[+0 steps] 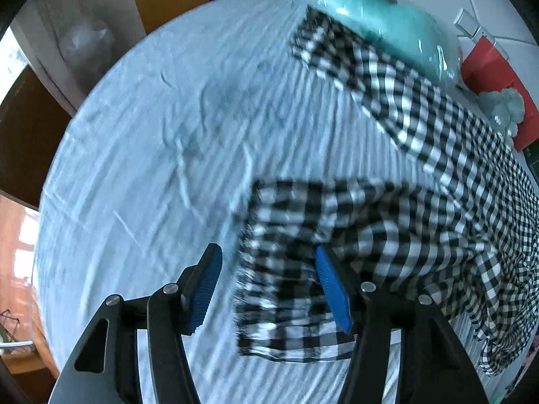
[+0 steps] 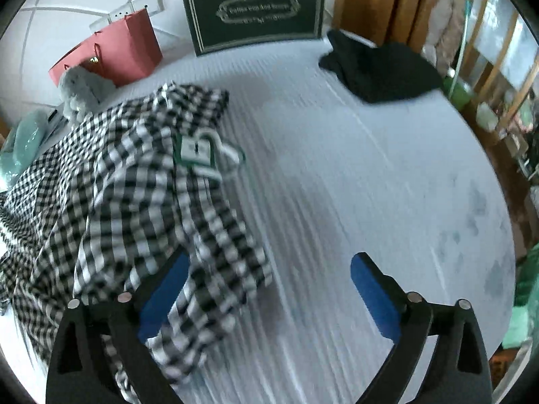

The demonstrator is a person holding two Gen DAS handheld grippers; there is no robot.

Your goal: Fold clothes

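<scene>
Nearest in the left view: left gripper [image 1: 269, 289], jaws spread wide at the bottom of the frame, blue pads [image 1: 205, 289] bare, gripping nothing. Between and past them, a blurred flap of the checked shirt [image 1: 370, 215], lower centre, lying against the inner face of the right-hand pad, not pinched. Beyond, more of that shirt running up and right across the striped sheet [image 1: 151, 168], one sleeve reaching the upper centre. Farther still, a teal bag [image 1: 387, 23] at top right, touching the sleeve end; a red bag [image 1: 492, 77] at the right edge; wood furniture at upper left. Nearest in the right view: right gripper [image 2: 269, 289], likewise spread wide at the bottom, nothing clamped. Shirt [image 2: 118, 185] heaped over the left half of the frame, its folds draped over and past the left-hand pad [image 2: 165, 293]; the right-hand pad over bare sheet [image 2: 353, 185]. White tag [image 2: 195, 149] on the shirt, centre left. Far off: black garment [image 2: 380, 70] at upper right, dark sign [image 2: 256, 10] at top centre, red bag [image 2: 114, 54] and grey plush [image 2: 81, 87] at upper left.
</scene>
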